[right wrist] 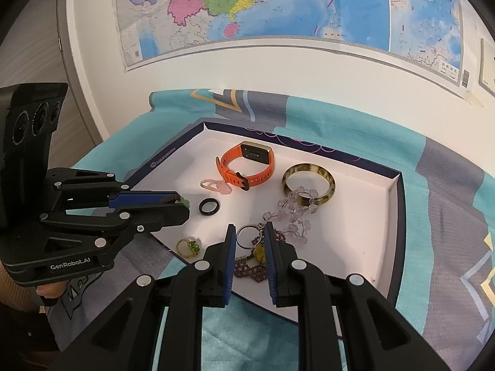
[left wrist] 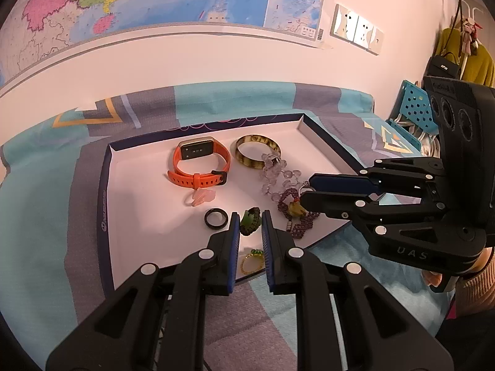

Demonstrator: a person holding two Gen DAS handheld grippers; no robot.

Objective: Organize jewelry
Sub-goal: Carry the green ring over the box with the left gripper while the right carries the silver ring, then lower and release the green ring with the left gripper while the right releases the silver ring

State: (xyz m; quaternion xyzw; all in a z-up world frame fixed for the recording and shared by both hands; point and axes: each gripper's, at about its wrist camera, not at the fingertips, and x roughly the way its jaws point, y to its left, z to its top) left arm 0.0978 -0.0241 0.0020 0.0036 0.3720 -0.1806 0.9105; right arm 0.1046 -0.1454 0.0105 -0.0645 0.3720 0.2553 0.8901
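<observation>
You have one tray (left wrist: 106, 191) holding one orange watch (left wrist: 198, 162), one amber bangle (left wrist: 257, 151), two beaded bracelets (left wrist: 278, 174), and five rings (left wrist: 216, 217) of different colours.

Likely home bedroom: wall map (right wrist: 278, 9), patterned bedspread (left wrist: 216, 99), coats and handbag (left wrist: 442, 65) hanging on rack.

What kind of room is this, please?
Probably a room in a home, perhaps a bedroom: a wall map, a yellow coat hanging with a black handbag, and a patterned cloth under the jewelry tray.
</observation>
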